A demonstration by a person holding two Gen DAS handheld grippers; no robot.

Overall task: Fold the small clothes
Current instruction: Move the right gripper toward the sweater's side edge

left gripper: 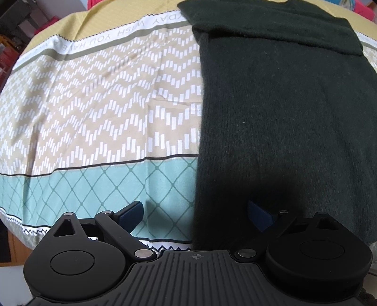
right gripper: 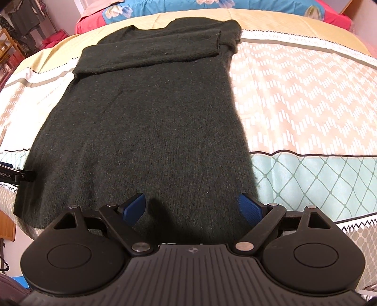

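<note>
- The dark green sweater [right gripper: 146, 122] lies flat on the bed [right gripper: 306, 98], hem nearest, neck far, with its sleeves [right gripper: 150, 53] folded across the chest.
- The right tool [right gripper: 192, 207] hovers over the hem's right corner, jaws spread, pinching nothing.
- The left tool [left gripper: 195, 216] straddles the sweater's left edge, jaws likewise spread and empty.
- Likely next comes folding the hem up toward the neck: pinch both near corners through all layers, lift together, and keep the edges level so nothing skews.

A patterned bedsheet [left gripper: 94, 106] covers the bed; a blue, perhaps floral, pillow [right gripper: 212, 6] lies beyond.
</note>
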